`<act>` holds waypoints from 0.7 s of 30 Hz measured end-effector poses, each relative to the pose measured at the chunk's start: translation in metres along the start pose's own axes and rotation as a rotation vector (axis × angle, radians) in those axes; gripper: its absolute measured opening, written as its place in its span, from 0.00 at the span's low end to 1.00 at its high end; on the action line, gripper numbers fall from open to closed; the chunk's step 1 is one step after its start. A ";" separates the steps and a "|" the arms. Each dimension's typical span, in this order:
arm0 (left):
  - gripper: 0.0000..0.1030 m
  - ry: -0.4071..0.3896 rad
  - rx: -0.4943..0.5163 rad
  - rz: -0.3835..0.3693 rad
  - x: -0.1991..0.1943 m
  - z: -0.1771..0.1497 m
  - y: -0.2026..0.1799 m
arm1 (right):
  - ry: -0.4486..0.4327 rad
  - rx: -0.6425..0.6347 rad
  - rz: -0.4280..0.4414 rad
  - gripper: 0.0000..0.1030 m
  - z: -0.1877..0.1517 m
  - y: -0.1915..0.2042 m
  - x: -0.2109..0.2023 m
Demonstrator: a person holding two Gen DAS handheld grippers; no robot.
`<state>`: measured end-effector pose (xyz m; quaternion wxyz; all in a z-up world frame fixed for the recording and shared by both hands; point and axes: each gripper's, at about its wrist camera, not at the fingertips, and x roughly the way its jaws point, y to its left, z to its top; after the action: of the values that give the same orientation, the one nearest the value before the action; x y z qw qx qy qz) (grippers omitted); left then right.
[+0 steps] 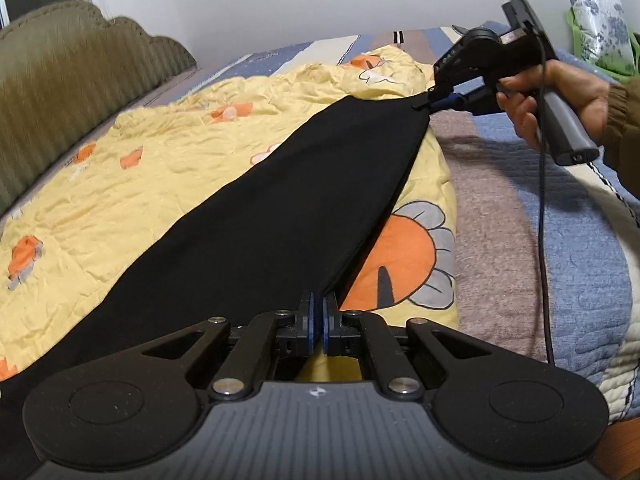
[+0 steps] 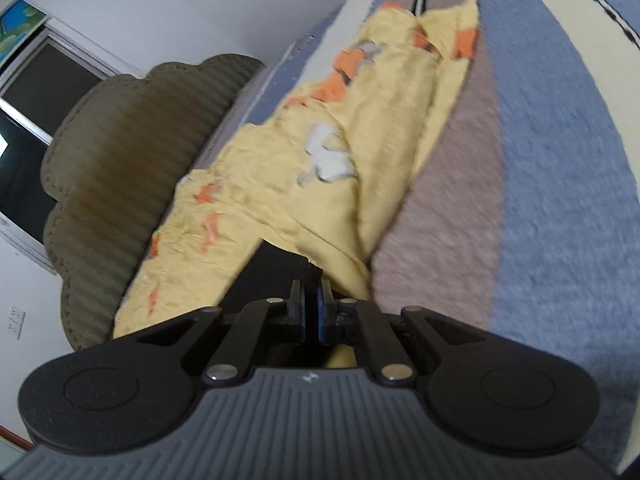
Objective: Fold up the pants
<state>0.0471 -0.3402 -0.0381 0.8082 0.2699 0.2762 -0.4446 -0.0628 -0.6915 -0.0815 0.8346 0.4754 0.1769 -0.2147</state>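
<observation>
While the black pants (image 1: pixel 280 200) hang stretched between both claws above the yellow flowered quilt (image 1: pixel 120 168), we judge the fold barely begun: no crease is laid yet. We see the left gripper (image 1: pixel 319 312) pinched tight on one end and the right gripper (image 1: pixel 434 98) clamped on the far corner. Only the left view shows the full span; the right view, blurred, shows just a dark scrap at its closed tips.
</observation>
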 end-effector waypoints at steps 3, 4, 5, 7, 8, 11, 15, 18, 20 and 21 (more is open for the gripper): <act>0.04 0.016 -0.070 -0.041 -0.003 0.003 0.016 | -0.006 -0.044 -0.030 0.22 -0.003 0.003 -0.003; 0.04 0.017 -0.083 -0.048 -0.004 0.003 0.019 | -0.021 -0.038 -0.032 0.30 -0.004 0.002 -0.008; 0.04 0.017 -0.093 -0.055 -0.008 0.002 0.019 | -0.036 -0.017 -0.024 0.31 -0.005 -0.001 -0.013; 0.04 0.008 -0.105 -0.051 -0.014 0.001 0.021 | -0.040 0.034 -0.004 0.31 -0.007 -0.012 -0.020; 0.04 0.004 -0.107 -0.050 -0.017 0.002 0.020 | -0.032 0.061 0.002 0.31 -0.010 -0.018 -0.021; 0.06 -0.010 -0.114 -0.055 -0.026 0.001 0.019 | -0.008 0.129 0.040 0.31 -0.019 -0.031 -0.019; 0.07 -0.005 -0.140 -0.087 -0.036 0.001 0.023 | 0.002 0.205 0.089 0.31 -0.027 -0.038 -0.010; 0.07 -0.015 -0.204 -0.147 -0.045 -0.001 0.033 | 0.000 0.213 0.107 0.31 -0.029 -0.035 -0.003; 0.07 -0.037 -0.274 -0.162 -0.049 -0.004 0.045 | -0.010 0.215 0.113 0.33 -0.029 -0.031 0.000; 0.07 -0.049 -0.310 -0.146 -0.050 -0.006 0.051 | -0.017 0.211 0.110 0.34 -0.028 -0.030 0.000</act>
<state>0.0676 -0.2836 0.0017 0.8121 0.1103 0.3406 -0.4607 -0.0814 -0.6810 -0.1169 0.7919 0.5678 0.1201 -0.1902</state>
